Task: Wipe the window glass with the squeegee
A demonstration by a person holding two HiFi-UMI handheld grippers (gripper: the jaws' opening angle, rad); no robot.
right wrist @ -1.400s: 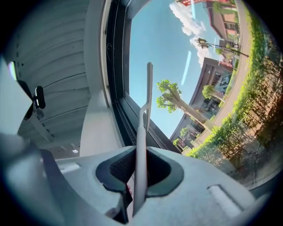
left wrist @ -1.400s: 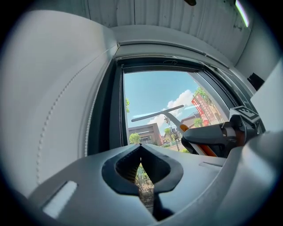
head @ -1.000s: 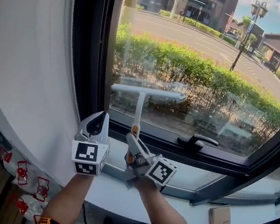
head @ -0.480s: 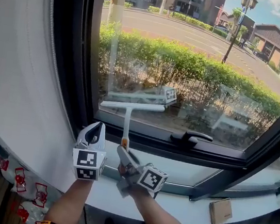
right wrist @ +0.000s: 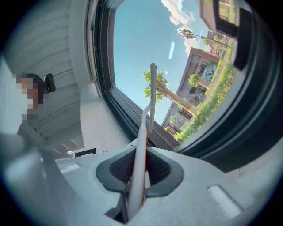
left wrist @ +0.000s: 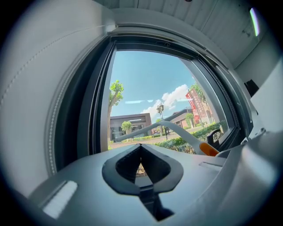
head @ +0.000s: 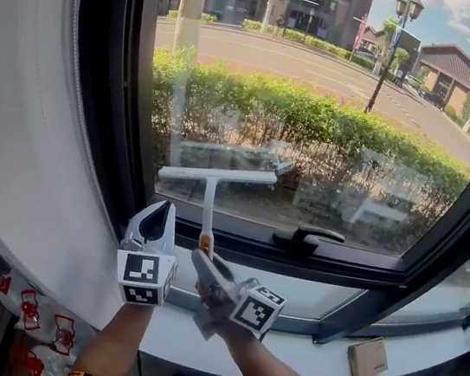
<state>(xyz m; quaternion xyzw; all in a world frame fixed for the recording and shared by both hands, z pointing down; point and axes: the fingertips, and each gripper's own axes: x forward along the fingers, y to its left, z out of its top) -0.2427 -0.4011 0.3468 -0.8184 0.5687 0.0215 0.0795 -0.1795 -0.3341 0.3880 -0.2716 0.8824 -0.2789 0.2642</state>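
Observation:
A white T-shaped squeegee (head: 210, 190) stands upright, its blade (head: 217, 174) lying level against the window glass (head: 317, 107) near the pane's lower left corner. My right gripper (head: 208, 268) is shut on the squeegee's handle just below its orange band. In the right gripper view the handle (right wrist: 140, 154) runs up between the jaws and the blade (right wrist: 152, 97) shows edge-on. My left gripper (head: 155, 219) hangs just left of the handle, shut and holding nothing. The left gripper view shows its tips (left wrist: 141, 148) meeting, with the squeegee (left wrist: 177, 130) beyond.
A dark window frame (head: 137, 142) borders the pane. A black window handle (head: 302, 235) lies on the lower frame, right of the squeegee. Below runs a white sill (head: 315, 295) bearing a small brown box (head: 364, 360). Red-and-white packets (head: 33, 310) lie at the lower left.
The blade has slid down the glass towards the lower frame, with the right gripper lowering along with it. The left gripper has kept its place beside the handle.

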